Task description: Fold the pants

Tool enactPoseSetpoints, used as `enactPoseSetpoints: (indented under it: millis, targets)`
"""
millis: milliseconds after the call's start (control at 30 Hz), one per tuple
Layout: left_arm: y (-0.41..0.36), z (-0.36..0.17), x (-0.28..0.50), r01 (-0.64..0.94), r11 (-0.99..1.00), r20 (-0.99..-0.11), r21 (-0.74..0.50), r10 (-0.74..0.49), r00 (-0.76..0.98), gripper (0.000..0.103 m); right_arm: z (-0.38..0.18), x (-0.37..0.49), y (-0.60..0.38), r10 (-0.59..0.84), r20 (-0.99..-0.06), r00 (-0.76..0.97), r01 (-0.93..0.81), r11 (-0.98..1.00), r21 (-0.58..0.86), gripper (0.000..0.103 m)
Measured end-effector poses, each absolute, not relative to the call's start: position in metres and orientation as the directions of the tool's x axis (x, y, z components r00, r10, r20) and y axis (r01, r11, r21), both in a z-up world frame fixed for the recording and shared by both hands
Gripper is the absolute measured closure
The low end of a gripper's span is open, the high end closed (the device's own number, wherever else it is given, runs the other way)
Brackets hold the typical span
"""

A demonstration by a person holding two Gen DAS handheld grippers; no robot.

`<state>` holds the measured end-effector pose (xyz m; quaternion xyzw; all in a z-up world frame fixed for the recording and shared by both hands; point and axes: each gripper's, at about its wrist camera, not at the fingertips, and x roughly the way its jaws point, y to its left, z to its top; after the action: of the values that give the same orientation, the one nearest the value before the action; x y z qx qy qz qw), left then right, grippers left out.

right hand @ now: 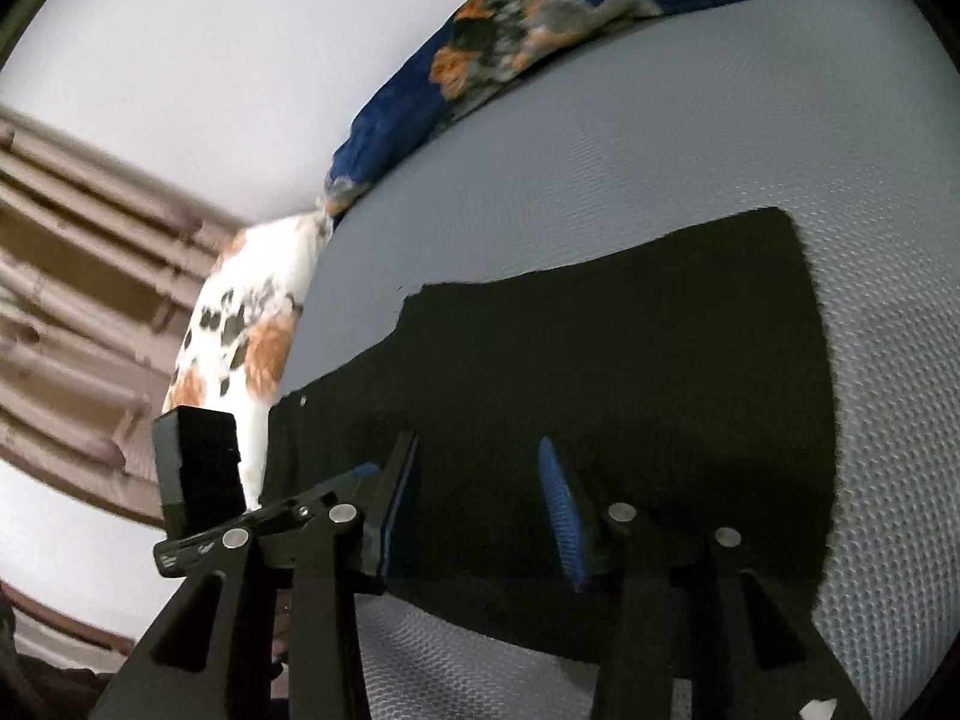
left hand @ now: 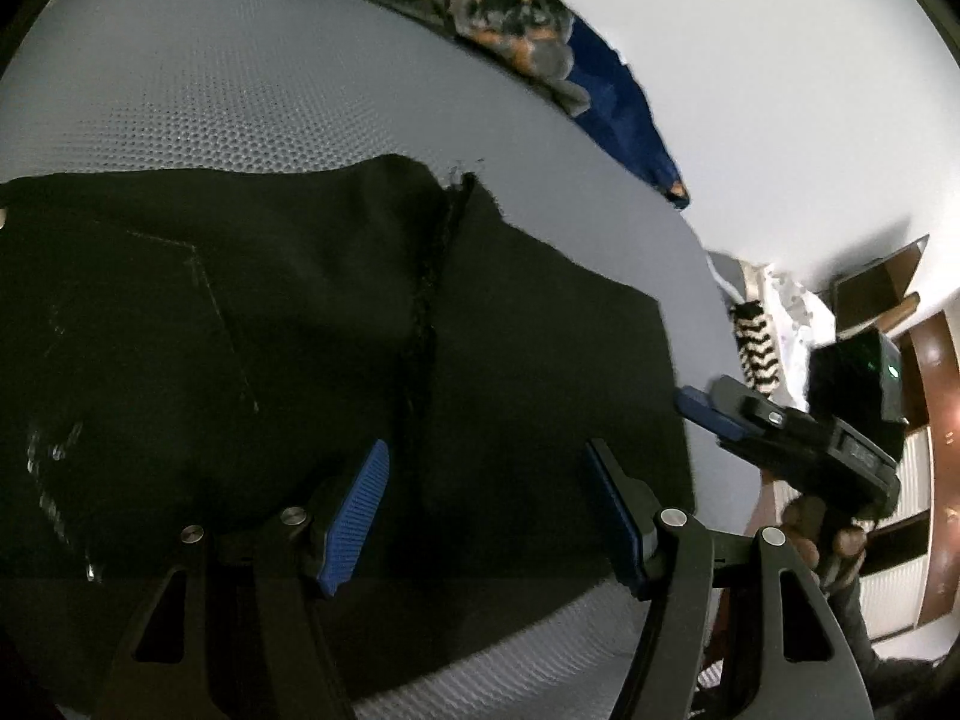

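The room is softly and evenly lit, and the white wall [left hand: 780, 90] comes out nearly blown to flat brightness. The black pants [left hand: 270, 360] swallow the light, showing almost no folds, only faint stitching. Both fisheye views bend straight lines hard towards the black corners. The curtain [right hand: 72, 300] on the right wrist view is smeared with motion blur; the mattress [right hand: 600, 168] weave stays fairly crisp.
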<state>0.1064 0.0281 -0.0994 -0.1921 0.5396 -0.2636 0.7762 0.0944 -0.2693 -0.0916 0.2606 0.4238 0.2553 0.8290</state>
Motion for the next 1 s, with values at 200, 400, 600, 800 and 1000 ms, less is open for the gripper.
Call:
enactPoseSetpoints:
  millis: [200,400,600,800,1000]
  targets:
    - [0.026,-0.112,0.123,0.203,0.788,-0.743,-0.581,-0.616,0.263,0.037,-0.101,0.092,-0.282,0.642,-0.557,0.527,-0.164,0.72,0.674,0.063]
    - [0.007,-0.117,0.133,0.251,0.733,-0.702,-0.632,-0.679,0.216,0.037,-0.11,0.095,-0.292,0.636,-0.559,0.531,-0.131,0.714,0.688,0.063]
    - [0.001,-0.127,0.131,0.216,0.672,-0.652,-0.708,-0.74,0.165,0.056,-0.113,0.095,-0.294,0.634,-0.563,0.53,-0.121,0.713,0.69,0.063]
    - [0.007,-0.138,0.129,0.133,0.691,-0.672,-0.711,-0.723,0.163,0.095,-0.118,0.094,-0.291,0.623,-0.585,0.519,-0.108,0.727,0.678,0.063]
    - [0.006,-0.12,0.114,0.17,0.712,-0.683,-0.681,-0.702,0.201,0.1,-0.117,0.091,-0.286,0.524,-0.671,0.524,-0.086,0.817,0.57,0.063]
